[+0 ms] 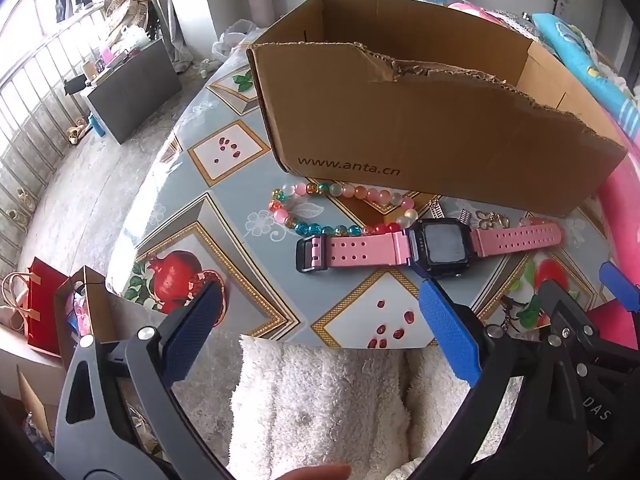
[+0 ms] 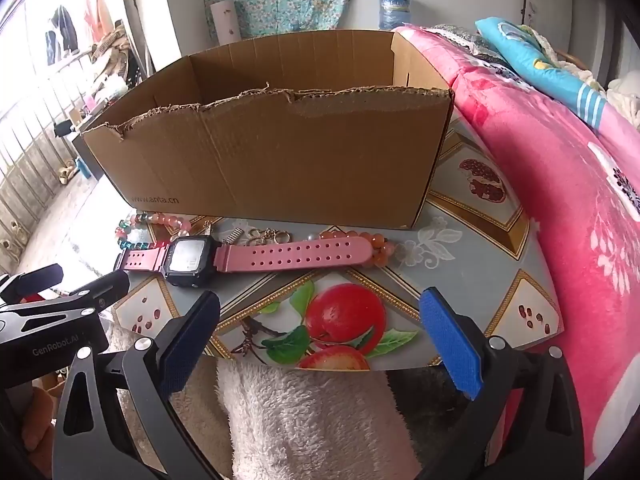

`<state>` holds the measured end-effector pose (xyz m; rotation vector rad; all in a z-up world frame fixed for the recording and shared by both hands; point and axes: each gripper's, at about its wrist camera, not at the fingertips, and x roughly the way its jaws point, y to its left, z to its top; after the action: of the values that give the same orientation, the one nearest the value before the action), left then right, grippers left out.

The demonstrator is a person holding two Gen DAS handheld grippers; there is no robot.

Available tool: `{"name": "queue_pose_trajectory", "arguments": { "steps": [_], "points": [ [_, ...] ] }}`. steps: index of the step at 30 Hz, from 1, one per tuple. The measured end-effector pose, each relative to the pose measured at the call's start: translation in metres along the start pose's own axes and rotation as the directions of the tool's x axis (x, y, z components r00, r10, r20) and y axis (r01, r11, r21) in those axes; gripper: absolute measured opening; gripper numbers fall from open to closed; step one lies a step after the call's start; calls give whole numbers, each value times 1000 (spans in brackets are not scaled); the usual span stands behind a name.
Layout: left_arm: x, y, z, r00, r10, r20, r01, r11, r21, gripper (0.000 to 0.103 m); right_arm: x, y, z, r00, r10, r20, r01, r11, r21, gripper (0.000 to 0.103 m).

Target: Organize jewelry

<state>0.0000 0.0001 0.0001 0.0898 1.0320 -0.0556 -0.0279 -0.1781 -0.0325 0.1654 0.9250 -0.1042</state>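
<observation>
On box [image 1: 400,128], "www.anta.cn", watch [image 1: 438,248] below

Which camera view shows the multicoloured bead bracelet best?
The left wrist view. There the multicoloured bead bracelet lies as a nearly whole loop between the cardboard box and the pink watch. The right wrist view shows only a small part of it, at the left, partly behind the watch.

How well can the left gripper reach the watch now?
Probably well: the left gripper is open and empty, the watch lies flat just ahead of its fingertips, and nothing stands between them.
</observation>
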Motion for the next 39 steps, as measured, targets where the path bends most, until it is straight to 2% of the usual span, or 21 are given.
{"name": "queue_pose_trajectory", "arguments": {
  "steps": [39],
  "points": [
    [3, 1, 0, 1000, 2, 1, -2, 1000, 4, 94, 3, -1, 1, 1000, -20, -6, 20, 1000, 4, 97]
  ]
}}
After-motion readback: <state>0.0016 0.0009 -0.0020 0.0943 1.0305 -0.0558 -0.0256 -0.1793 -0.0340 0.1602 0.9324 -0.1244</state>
